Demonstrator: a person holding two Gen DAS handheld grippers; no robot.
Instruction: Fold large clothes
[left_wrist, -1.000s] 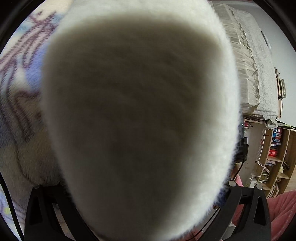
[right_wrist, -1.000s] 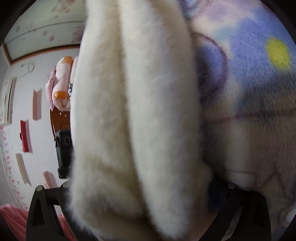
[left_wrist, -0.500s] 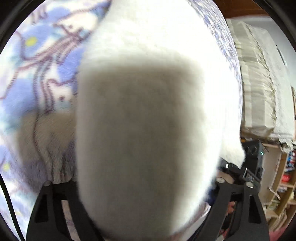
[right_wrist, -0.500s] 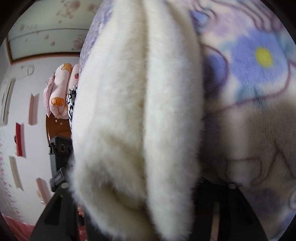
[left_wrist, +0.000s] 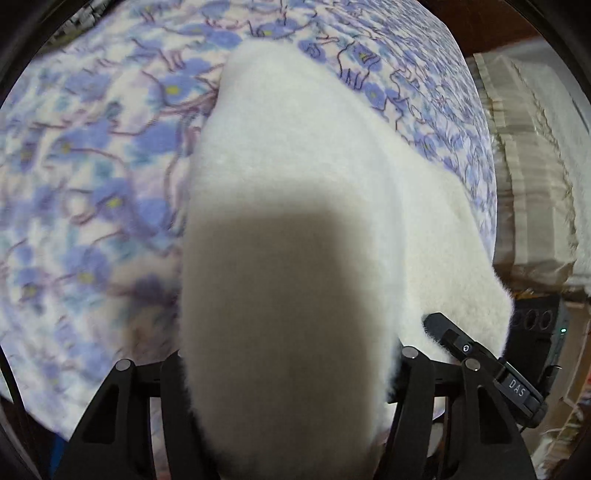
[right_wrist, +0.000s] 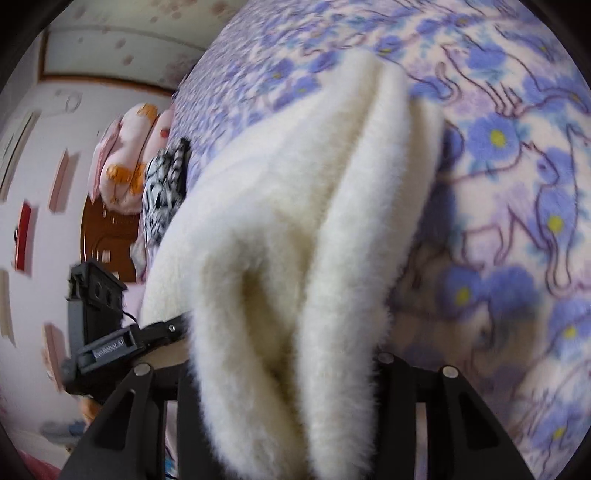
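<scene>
A bed is seen, spread with a fleece blanket (left_wrist: 92, 192) printed with blue-violet flowers. On it, toward twelve o'clock, the far part of a white fluffy garment (left_wrist: 295, 122) is laid. Near the bed's edge at nine o'clock in the right view, a black-and-white patterned cloth (right_wrist: 162, 192) is lying.

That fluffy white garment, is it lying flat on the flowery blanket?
No. The fluffy white garment hangs bunched between the right fingers, raised off the flowery blanket.
</scene>
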